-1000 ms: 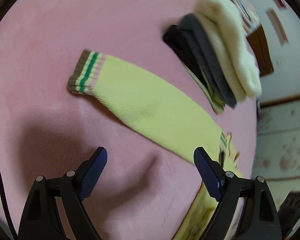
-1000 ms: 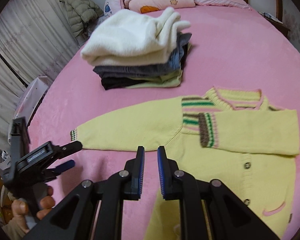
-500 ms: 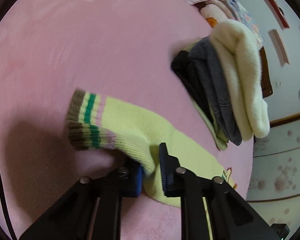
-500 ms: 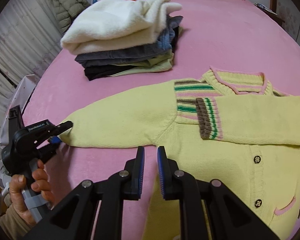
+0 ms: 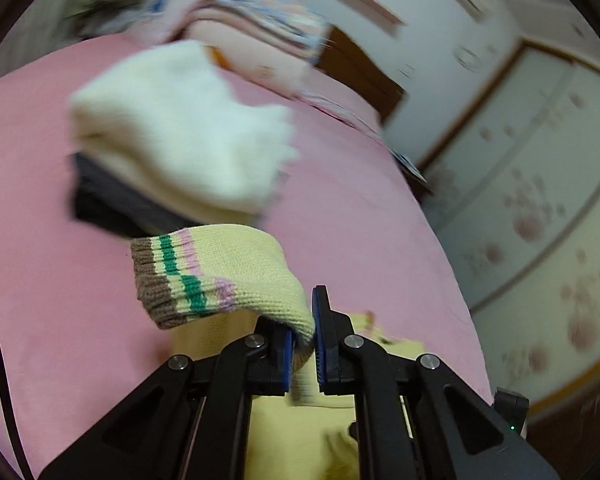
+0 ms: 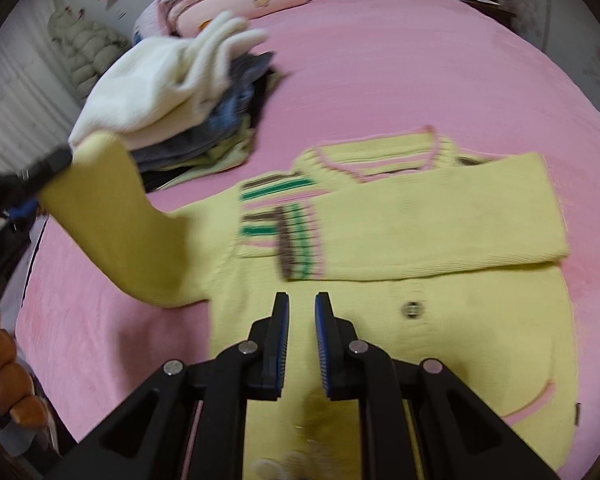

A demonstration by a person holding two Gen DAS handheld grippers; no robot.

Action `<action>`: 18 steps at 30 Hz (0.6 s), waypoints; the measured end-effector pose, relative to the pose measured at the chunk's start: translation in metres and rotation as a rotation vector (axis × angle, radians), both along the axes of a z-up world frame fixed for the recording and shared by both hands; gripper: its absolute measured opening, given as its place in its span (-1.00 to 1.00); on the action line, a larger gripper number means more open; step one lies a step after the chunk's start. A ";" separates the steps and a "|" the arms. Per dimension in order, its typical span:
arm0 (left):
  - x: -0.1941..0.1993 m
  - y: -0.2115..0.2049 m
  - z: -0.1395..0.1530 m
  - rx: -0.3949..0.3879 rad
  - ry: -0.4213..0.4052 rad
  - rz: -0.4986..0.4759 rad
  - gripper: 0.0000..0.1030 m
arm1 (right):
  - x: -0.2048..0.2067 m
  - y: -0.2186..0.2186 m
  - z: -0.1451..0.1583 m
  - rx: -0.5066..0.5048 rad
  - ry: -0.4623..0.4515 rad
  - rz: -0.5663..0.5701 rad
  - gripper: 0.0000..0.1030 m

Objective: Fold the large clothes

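Both wrist views look down close over the bed (image 6: 420, 60) — sharing the clothes stack (image 5: 172, 132).

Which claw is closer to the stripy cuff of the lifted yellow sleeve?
Left. The left claw is pinching the sleeve right beside the stripy cuff. The right claw hovers over the cardigan's front, away from that cuff and holding nothing.
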State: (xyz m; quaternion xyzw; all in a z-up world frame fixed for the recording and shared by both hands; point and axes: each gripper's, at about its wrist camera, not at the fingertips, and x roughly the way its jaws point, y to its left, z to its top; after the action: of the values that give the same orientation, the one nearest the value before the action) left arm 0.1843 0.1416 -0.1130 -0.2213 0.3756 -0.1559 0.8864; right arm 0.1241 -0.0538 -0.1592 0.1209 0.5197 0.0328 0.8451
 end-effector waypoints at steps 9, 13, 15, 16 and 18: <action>0.024 -0.120 -0.067 0.138 0.141 -0.171 -0.73 | -0.025 -0.074 -0.010 -0.016 0.016 -0.101 -0.75; 0.019 -0.135 -0.096 0.201 0.242 -0.208 -0.21 | -0.029 -0.095 -0.014 -0.007 0.041 -0.113 -0.75; 0.013 -0.133 -0.098 0.207 0.270 -0.210 0.29 | -0.028 -0.103 -0.014 0.008 0.045 -0.115 -0.75; 0.010 -0.130 -0.096 0.199 0.269 -0.207 0.33 | -0.028 -0.106 -0.014 0.013 0.045 -0.115 -0.75; 0.005 -0.122 -0.086 0.177 0.255 -0.208 0.37 | -0.025 -0.112 -0.013 0.027 0.043 -0.113 -0.75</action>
State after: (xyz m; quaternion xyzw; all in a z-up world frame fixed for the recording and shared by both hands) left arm 0.1889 0.0200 -0.1992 -0.1204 0.5179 -0.1839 0.8267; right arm 0.0986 -0.1655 -0.1719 0.1620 0.5295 -0.0109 0.8326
